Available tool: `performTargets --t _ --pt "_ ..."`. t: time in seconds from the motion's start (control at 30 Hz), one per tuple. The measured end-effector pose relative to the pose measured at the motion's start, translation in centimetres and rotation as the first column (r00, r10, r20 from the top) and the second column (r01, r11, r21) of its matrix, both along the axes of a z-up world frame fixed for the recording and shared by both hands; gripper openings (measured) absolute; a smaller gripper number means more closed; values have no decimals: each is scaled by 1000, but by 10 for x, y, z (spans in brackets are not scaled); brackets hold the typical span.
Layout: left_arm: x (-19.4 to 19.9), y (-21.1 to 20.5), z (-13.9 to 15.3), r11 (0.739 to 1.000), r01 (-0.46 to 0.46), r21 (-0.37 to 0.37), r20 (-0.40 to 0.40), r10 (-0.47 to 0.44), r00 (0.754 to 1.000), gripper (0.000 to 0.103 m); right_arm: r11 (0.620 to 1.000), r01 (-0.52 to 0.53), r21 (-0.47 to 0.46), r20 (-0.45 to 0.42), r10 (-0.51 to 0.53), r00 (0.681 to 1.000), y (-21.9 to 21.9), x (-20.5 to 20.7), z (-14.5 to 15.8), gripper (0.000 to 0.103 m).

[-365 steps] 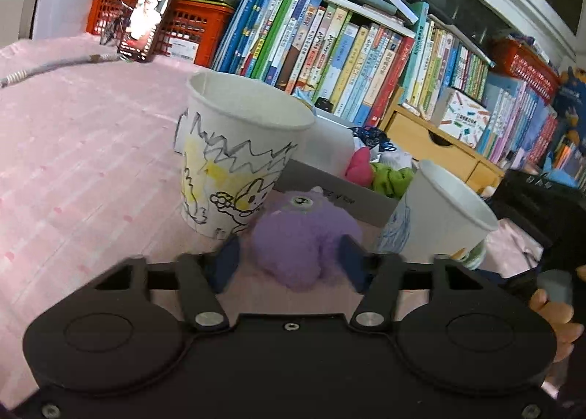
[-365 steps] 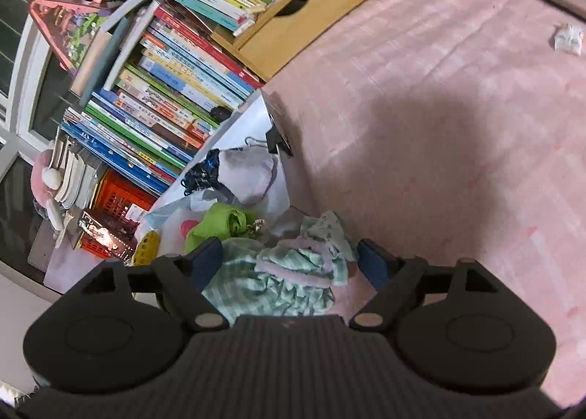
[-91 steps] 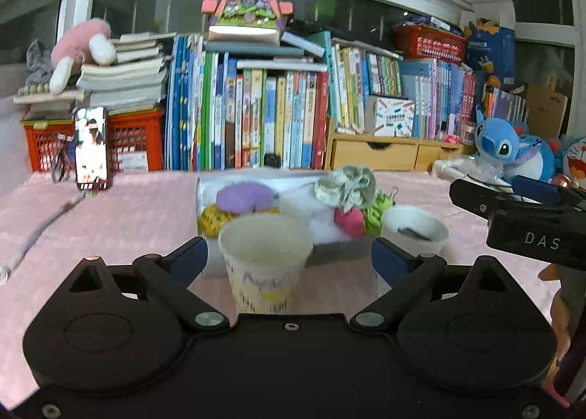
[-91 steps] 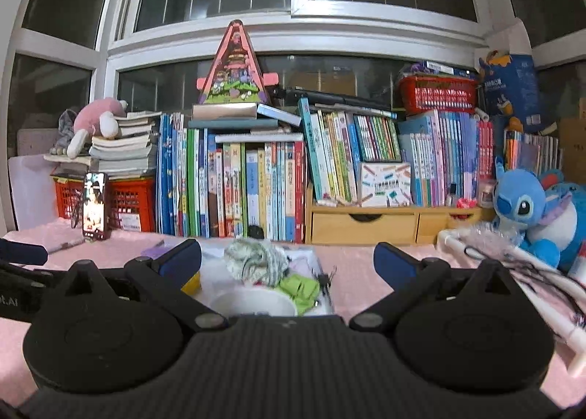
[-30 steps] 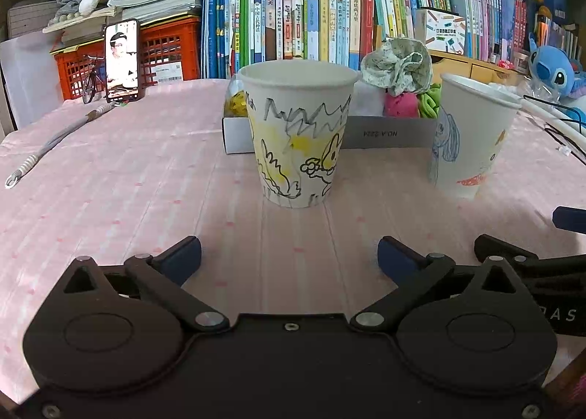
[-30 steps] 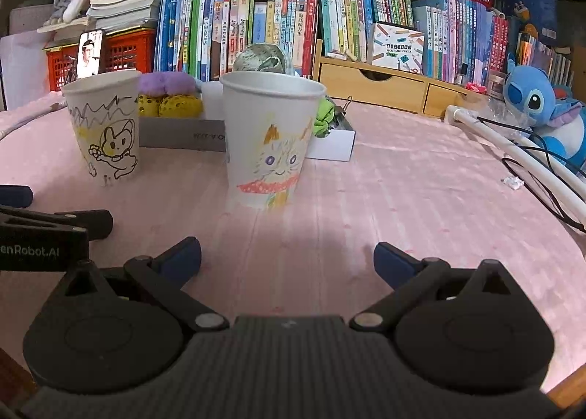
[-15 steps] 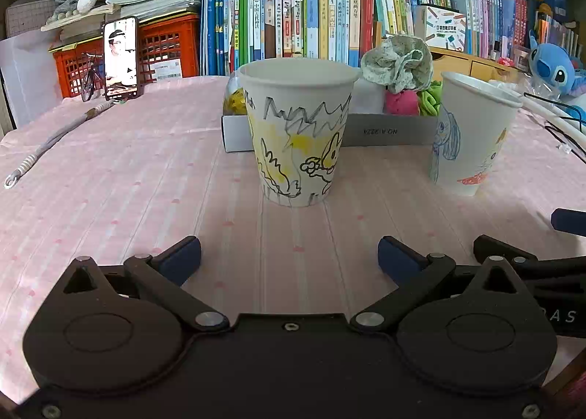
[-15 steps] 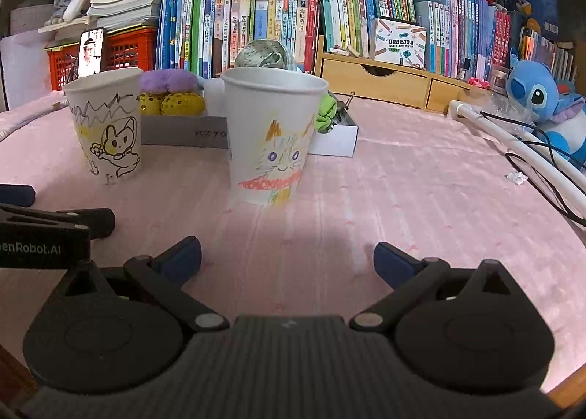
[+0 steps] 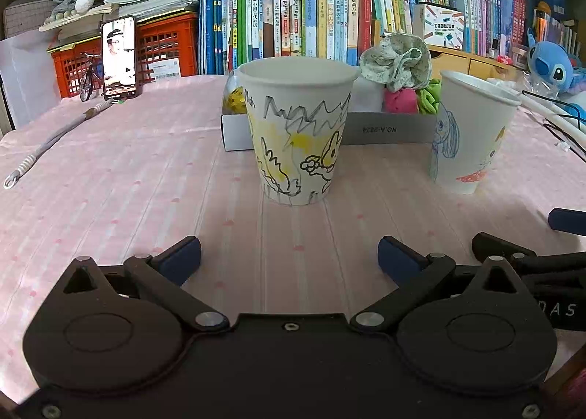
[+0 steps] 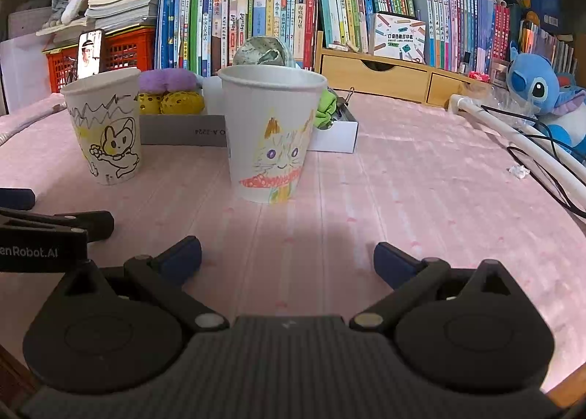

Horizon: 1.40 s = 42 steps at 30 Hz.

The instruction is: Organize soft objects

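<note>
A low white box (image 9: pixel 388 131) (image 10: pixel 337 138) at the back of the pink table holds soft things: a green checked cloth bundle (image 9: pixel 397 62) (image 10: pixel 262 51), a pink piece (image 9: pixel 399 100), a green piece (image 9: pixel 430 98) (image 10: pixel 324 109), a purple plush (image 10: pixel 166 80) and yellow mesh balls (image 10: pixel 181 102). Two drawn-on paper cups stand in front: a rabbit cup (image 9: pixel 296 129) (image 10: pixel 104 126) and a cat cup (image 9: pixel 472 131) (image 10: pixel 273 131). My left gripper (image 9: pixel 289 259) is open and empty, low before the rabbit cup. My right gripper (image 10: pixel 287 259) is open and empty before the cat cup.
A row of books (image 9: pixel 311 12), a red crate (image 9: pixel 164 45), a phone on a stand (image 9: pixel 119 56) and wooden drawers (image 10: pixel 388 80) line the back. A blue plush (image 10: pixel 538 89) and white tubing with cables (image 10: pixel 512 137) lie at the right. A cable (image 9: pixel 47 142) lies at the left.
Both grippers, once shut on the purple plush and the checked cloth at the box, are now open, empty and drawn back low over the table. Almost no movement in the last second.
</note>
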<state>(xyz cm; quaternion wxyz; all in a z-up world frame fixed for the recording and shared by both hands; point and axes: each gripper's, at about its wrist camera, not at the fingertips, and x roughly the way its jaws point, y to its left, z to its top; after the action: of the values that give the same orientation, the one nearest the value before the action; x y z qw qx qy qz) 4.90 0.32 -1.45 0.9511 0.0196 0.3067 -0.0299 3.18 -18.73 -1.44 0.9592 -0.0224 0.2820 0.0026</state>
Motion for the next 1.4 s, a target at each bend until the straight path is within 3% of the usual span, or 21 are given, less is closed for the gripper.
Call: performTargets --t 1.4 --pt "0 -1 0 1000 1 -1 1 -1 1000 103 1000 1 16 -9 -1 1000 -2 1 -1 103"
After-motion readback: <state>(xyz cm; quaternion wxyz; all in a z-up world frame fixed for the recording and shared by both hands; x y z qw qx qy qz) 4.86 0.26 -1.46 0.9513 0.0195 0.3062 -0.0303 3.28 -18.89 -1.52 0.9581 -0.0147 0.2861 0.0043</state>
